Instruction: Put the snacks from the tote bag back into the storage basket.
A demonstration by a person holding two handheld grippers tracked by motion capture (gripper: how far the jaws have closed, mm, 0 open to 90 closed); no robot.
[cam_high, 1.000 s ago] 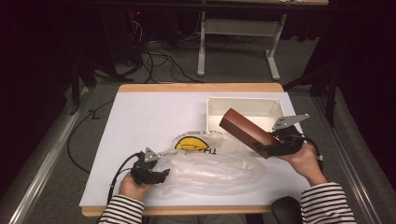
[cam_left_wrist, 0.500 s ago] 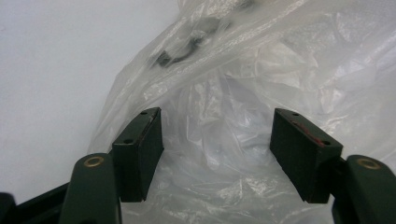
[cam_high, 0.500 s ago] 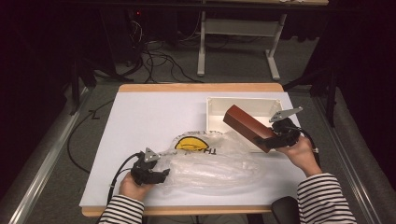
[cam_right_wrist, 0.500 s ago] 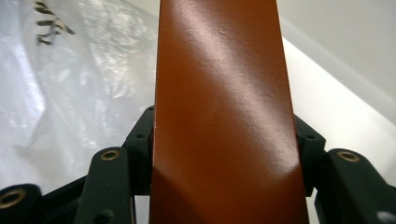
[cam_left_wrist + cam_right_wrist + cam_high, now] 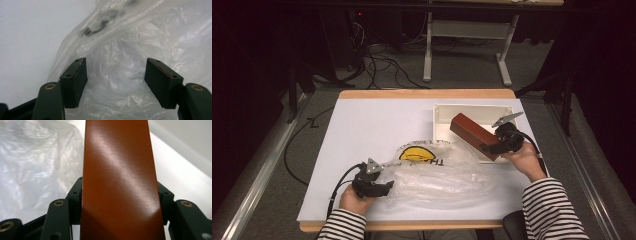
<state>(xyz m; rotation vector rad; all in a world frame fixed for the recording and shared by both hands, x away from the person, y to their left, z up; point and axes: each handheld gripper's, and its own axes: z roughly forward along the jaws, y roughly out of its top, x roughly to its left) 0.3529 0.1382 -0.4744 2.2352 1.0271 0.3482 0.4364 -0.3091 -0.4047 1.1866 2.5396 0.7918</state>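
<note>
The right gripper clamps a brown block tilted over the white tray's near rim at far right, while the left gripper, jaws wide apart, rests against the clear plastic bag at near left, gripping nothing

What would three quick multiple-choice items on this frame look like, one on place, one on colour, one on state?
1. Where is the white tray?
A. near left corner
B. far right part of the table
C. on the floor

2. What colour is the block in the right gripper?
A. reddish brown
B. green
C. white

3. How do the left gripper fingers stand?
A. clamped on the block
B. shut with nothing between them
C. apart, with the clear plastic bag lying between and ahead of them

Answers: 1 B, the high view shows the tray at the far right of the white mat. 2 A, the right gripper view shows a reddish-brown face held between the fingers. 3 C, the left gripper view shows a wide gap over the film.
</note>
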